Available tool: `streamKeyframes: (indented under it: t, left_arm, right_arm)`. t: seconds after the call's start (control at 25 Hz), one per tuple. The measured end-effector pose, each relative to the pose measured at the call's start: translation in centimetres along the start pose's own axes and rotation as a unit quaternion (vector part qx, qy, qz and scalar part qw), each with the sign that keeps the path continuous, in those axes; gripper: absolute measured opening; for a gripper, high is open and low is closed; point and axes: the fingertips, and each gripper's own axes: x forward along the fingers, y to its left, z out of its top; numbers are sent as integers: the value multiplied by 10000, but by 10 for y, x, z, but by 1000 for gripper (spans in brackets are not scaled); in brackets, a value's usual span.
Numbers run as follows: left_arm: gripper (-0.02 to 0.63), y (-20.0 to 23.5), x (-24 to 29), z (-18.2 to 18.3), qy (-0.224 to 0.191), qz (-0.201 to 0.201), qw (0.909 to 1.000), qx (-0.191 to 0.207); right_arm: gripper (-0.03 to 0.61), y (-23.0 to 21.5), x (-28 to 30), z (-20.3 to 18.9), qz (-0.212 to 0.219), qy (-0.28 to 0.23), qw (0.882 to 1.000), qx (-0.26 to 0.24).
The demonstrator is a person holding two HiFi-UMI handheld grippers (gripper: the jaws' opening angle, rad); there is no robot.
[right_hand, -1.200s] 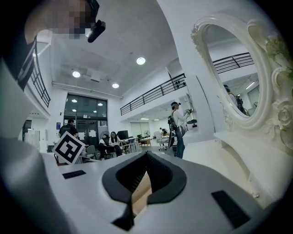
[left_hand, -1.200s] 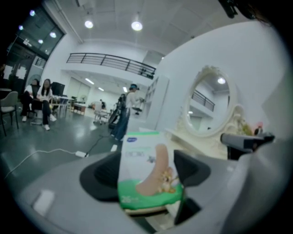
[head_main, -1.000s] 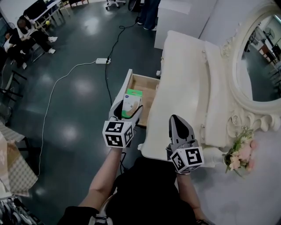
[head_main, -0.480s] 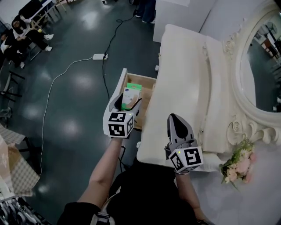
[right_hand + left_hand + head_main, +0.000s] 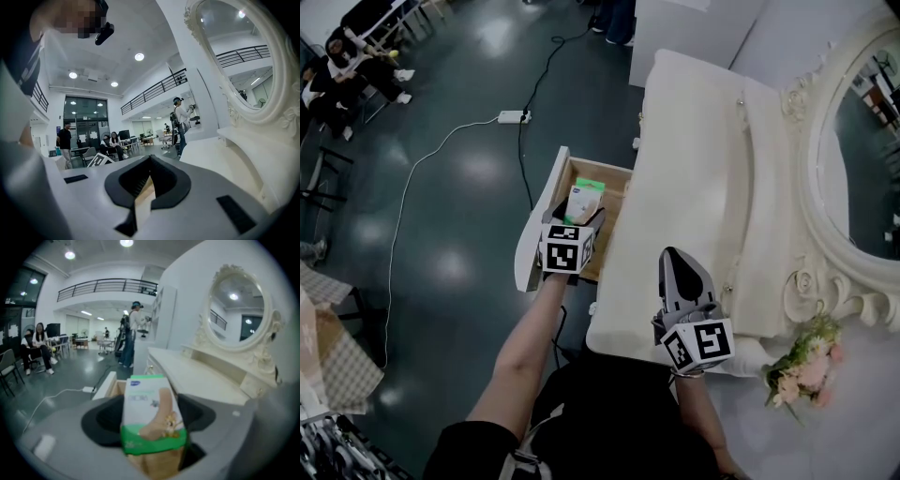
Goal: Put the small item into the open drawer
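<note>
holding one box point(image 5: 150, 404), left tongs point(image 5: 578, 217) hover above one drawer point(image 5: 615, 190).

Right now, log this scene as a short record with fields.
left gripper: shut on the box
box: white and green, held over the drawer
drawer: open, wooden inside, white front
right gripper: shut, nothing between its jaws, above the dressing table
task state: box not yet released
</note>
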Motion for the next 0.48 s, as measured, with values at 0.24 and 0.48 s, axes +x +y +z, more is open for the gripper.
streamKeyframes:
  t: [0.24,0.48]
  left_arm:
    - [365,8,29,-20,368,102,9993,20]
    - [365,15,56,-42,723,121,9973,-80]
  right_arm:
    - [-3,-4,-1,-4,-14,74,10000,27]
    - [-3,-9,1,-6,-45,156,9999,26]
